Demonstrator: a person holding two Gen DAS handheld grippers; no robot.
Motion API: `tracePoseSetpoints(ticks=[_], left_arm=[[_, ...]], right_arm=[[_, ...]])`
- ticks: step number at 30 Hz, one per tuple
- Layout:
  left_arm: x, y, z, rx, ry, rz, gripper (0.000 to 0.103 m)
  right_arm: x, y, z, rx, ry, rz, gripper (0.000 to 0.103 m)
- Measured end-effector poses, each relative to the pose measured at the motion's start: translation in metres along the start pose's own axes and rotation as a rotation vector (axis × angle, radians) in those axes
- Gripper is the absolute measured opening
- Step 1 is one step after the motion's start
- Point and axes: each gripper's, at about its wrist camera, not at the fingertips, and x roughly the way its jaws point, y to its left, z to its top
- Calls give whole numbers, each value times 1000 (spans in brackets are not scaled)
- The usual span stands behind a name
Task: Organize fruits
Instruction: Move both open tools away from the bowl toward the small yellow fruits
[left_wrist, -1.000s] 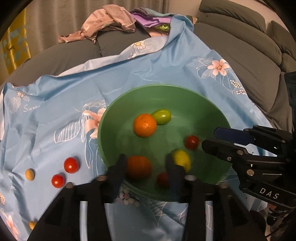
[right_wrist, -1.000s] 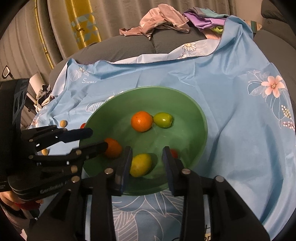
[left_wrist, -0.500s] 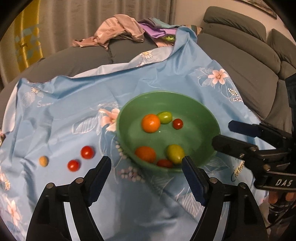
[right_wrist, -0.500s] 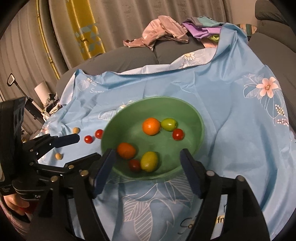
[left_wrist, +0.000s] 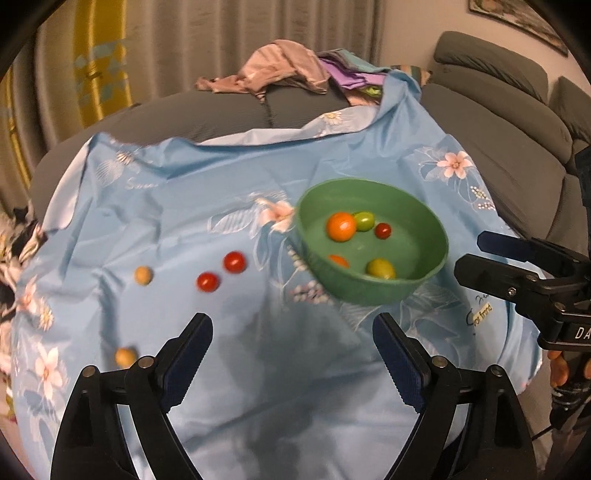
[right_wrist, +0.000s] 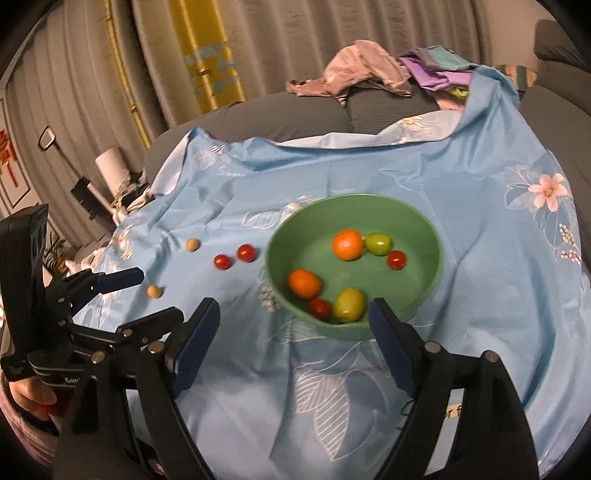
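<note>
A green bowl (left_wrist: 436, 236) (right_wrist: 424, 225) sits on the blue floral cloth (left_wrist: 221, 177). It holds two oranges, a green fruit, a yellow-green fruit (right_wrist: 349, 304) and red tomatoes. Two red tomatoes (left_wrist: 234, 262) (left_wrist: 208, 282) and two small tan fruits (left_wrist: 143, 275) (left_wrist: 125, 356) lie on the cloth left of the bowl. My left gripper (left_wrist: 293, 345) is open and empty, above the cloth in front of the bowl. My right gripper (right_wrist: 291, 326) is open and empty, just in front of the bowl.
The cloth covers a grey sofa (left_wrist: 498, 140). A pile of clothes (left_wrist: 288, 70) lies at the back. Curtains hang behind. The right gripper shows at the right of the left wrist view (left_wrist: 517, 269), the left gripper at the left of the right wrist view (right_wrist: 110, 299).
Both grippers have opened wide and pulled back and up from the bowl. The left gripper has swung left, so the loose fruits on the cloth come into view.
</note>
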Motion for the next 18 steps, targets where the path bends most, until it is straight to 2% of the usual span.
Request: tracePoseSetpoints(ticks=[10,18], left_arm=[[-16,41,-31,-101,22,71,88],[-26,106,-72,-238,61,143,88]], right_arm=[[11,37,-6,-63,52,64,84],[37,65,-12,-106,119,116,84]])
